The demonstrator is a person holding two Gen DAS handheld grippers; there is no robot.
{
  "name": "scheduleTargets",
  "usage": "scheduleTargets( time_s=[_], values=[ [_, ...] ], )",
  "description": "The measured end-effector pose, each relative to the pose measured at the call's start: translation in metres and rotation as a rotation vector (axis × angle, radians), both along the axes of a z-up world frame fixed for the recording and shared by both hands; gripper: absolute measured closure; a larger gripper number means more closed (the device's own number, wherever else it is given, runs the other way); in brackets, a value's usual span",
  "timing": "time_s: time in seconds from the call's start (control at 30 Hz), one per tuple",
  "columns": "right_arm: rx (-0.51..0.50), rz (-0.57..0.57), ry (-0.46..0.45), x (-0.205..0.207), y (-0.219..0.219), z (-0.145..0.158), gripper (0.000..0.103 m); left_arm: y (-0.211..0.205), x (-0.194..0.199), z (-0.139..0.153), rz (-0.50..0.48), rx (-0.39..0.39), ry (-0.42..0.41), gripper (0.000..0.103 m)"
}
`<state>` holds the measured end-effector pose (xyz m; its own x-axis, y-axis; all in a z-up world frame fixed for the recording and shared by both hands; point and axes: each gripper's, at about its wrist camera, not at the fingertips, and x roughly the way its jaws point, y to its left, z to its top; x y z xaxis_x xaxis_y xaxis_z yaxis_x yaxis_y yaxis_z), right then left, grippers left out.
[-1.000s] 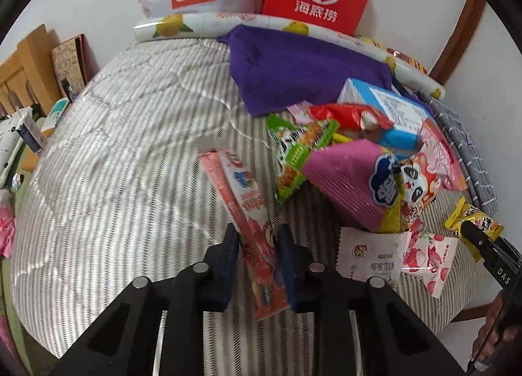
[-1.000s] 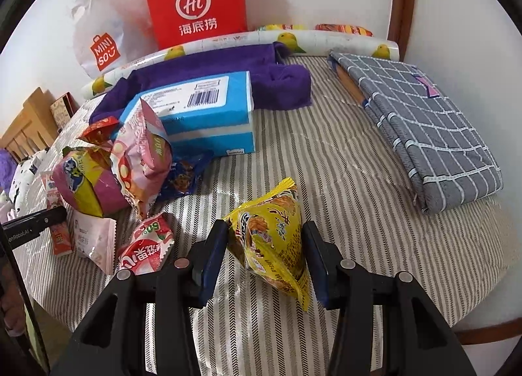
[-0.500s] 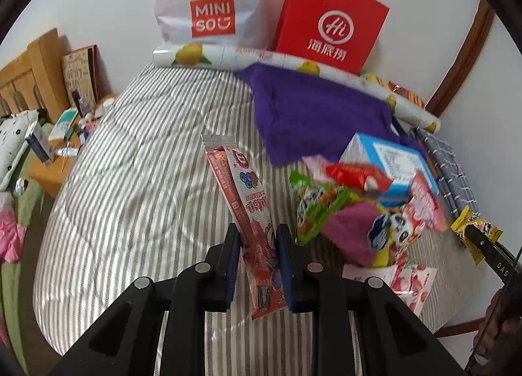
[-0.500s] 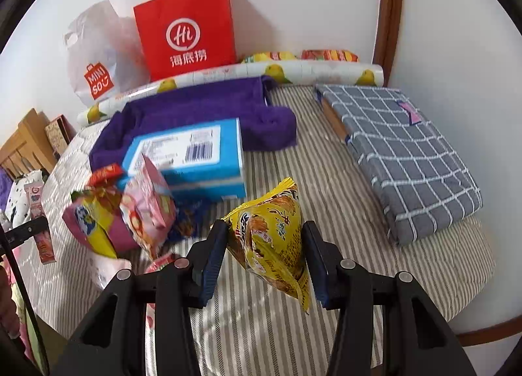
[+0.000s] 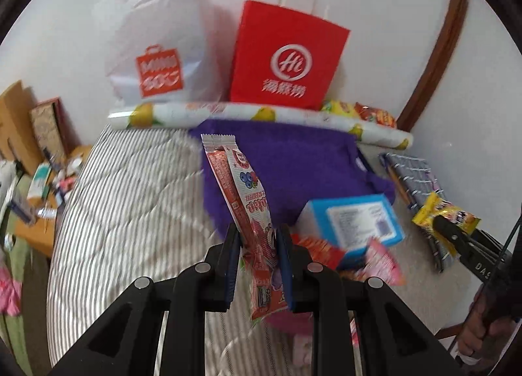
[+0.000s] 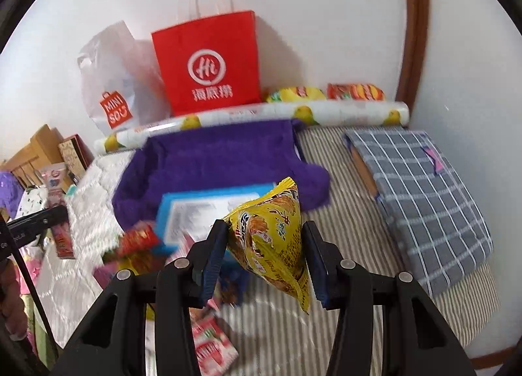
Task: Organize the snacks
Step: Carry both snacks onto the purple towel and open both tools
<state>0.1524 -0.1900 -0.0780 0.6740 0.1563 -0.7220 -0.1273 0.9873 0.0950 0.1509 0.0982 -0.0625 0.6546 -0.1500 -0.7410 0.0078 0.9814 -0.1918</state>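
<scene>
Above the striped grey-and-white bed cover [image 5: 124, 200], in the left wrist view, the left gripper [image 5: 257, 245] is clamped on the lower part of a long red-and-white foil snack stick [image 5: 243, 203], which stands up tilted between the pads. Most of that stick rises free above the pinch, so it could swing or slide out if the hand tips. Below it lie a blue-and-white cardboard box [image 5: 355, 222] and loose packets on a purple fleece cloth [image 5: 293, 167].

In the right wrist view, the right gripper [image 6: 266, 245] squeezes a puffy yellow triangular crisp packet [image 6: 274, 235] at its sides. An air-filled bag gives under the pads, so I judge it may slip free, or burst if pressed harder.

The bed meets a white wall, where a red paper carrier bag [image 6: 208, 63] and a white plastic shopping bag [image 6: 111, 82] stand behind a lemon-print roll [image 6: 326, 112]. A folded grey checked cloth [image 6: 421, 193] lies to the right.
</scene>
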Motion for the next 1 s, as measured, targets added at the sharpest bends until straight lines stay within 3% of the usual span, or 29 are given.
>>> scheduleTargets(
  time_s=[0.47,1.0],
  values=[
    [-0.01,0.084,-0.072,0.076,0.034,0.023,0.056,-0.029,0.079,0.019,-0.079,0.01,-0.007,0.082],
    [-0.022,0.096,-0.05,0.171,0.034,-0.001,0.056,-0.029,0.16,-0.003,-0.086,0.02,0.069,0.082]
  ],
)
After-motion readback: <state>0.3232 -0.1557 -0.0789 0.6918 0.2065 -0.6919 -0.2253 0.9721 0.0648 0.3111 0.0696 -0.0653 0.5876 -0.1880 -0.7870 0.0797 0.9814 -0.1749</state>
